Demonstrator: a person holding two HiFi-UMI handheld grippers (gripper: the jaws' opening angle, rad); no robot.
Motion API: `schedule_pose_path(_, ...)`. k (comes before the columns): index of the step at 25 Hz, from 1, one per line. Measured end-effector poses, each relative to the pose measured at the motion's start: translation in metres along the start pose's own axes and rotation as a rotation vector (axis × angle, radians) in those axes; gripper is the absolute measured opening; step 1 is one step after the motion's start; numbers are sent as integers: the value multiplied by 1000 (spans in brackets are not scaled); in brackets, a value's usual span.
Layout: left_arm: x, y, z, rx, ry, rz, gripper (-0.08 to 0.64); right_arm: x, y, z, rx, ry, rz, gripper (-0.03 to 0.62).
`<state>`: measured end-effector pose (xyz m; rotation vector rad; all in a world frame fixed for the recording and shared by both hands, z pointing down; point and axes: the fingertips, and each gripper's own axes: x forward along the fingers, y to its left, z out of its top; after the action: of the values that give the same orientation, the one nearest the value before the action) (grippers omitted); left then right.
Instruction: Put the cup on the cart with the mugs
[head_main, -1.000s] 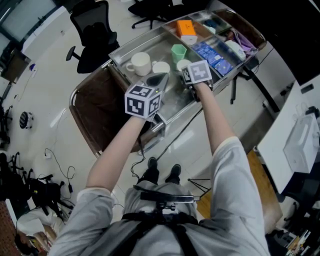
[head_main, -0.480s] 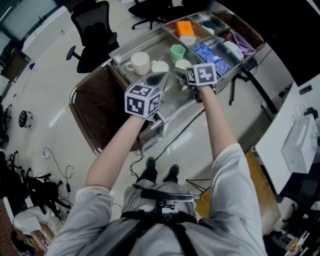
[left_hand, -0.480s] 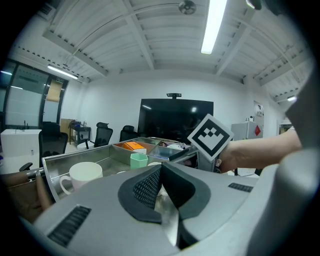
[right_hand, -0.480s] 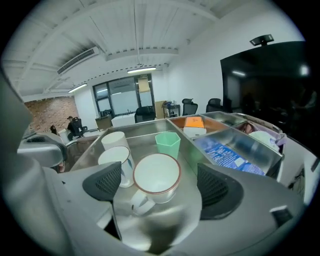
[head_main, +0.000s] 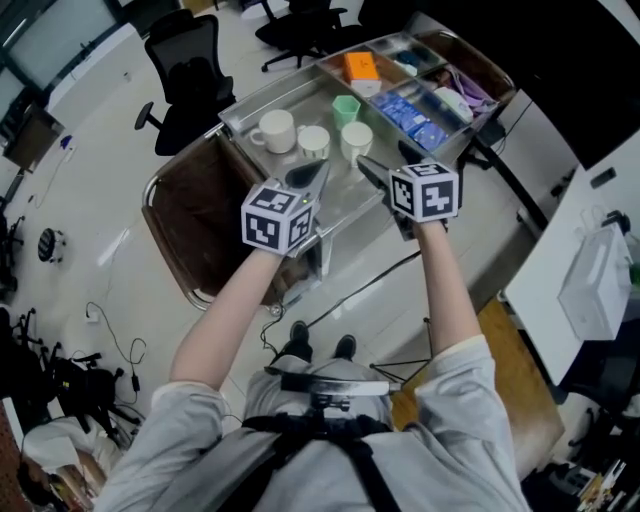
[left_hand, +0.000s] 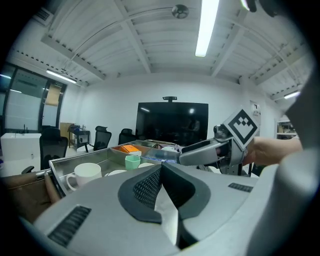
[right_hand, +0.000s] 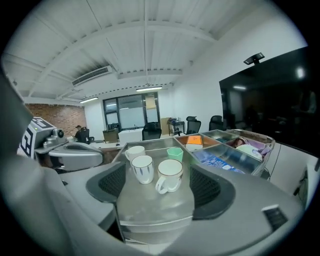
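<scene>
Right gripper (right_hand: 158, 194): released. The jaws stand wide apart with nothing between the pads, and they have just eased in a little from their widest. It hangs short of the cart's near edge, pointing at the cups.
Left gripper (left_hand: 161, 175): clenched on nothing, jaws pressed together, held just to the left of the right gripper.
Cup (right_hand: 170, 175): upright on the steel top of the cart (head_main: 296, 95), with its handle turned toward the right gripper. It stands just beside the striped cup (right_hand: 142, 169); this wide-angle view does not show whether the two touch.
Behind it: a white mug (right_hand: 134, 151) and a green cup (right_hand: 175, 153).
Task state: the placing looks done, as the cup stands free among the mugs.
Risk, handle: it faces the open jaws, so a forward dip of the right gripper could hook it and drag or tip the cup.
Risk, crowding: the cups stand close together, so a knock to one would likely pass to its neighbour.
Risk, cart: either gripper bumping the rim could jolt the whole row.
Change, right gripper: a second ago it reached over the tray and its marker cube covered part of the cup. Now it is drawn back toward the person and raised.
Change, cup: it is in the same spot, now in full view.
Change, left gripper: it has drawn back only slightly.
</scene>
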<state>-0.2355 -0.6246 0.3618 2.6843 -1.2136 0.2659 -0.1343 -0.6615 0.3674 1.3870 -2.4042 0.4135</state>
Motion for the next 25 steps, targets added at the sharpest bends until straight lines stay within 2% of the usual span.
schedule_pose_path(4, -18, -16, -5, 7, -5, 2, 2, -41, 13, -15, 34, -46, 53, 225)
schedule_pose_path(9, -42, -32, -14, 13, -17, 5, 2, -86, 20, -41, 59, -96, 41, 116)
schedule_pose_path(18, -73, -62, -41, 41, -8, 13, 2, -149, 13, -97, 158, -169, -26, 20)
schedule_pose_path(25, -97, -71, -62, -1, -12, 31, 2, -169, 17, -132, 184, -152, -81, 3)
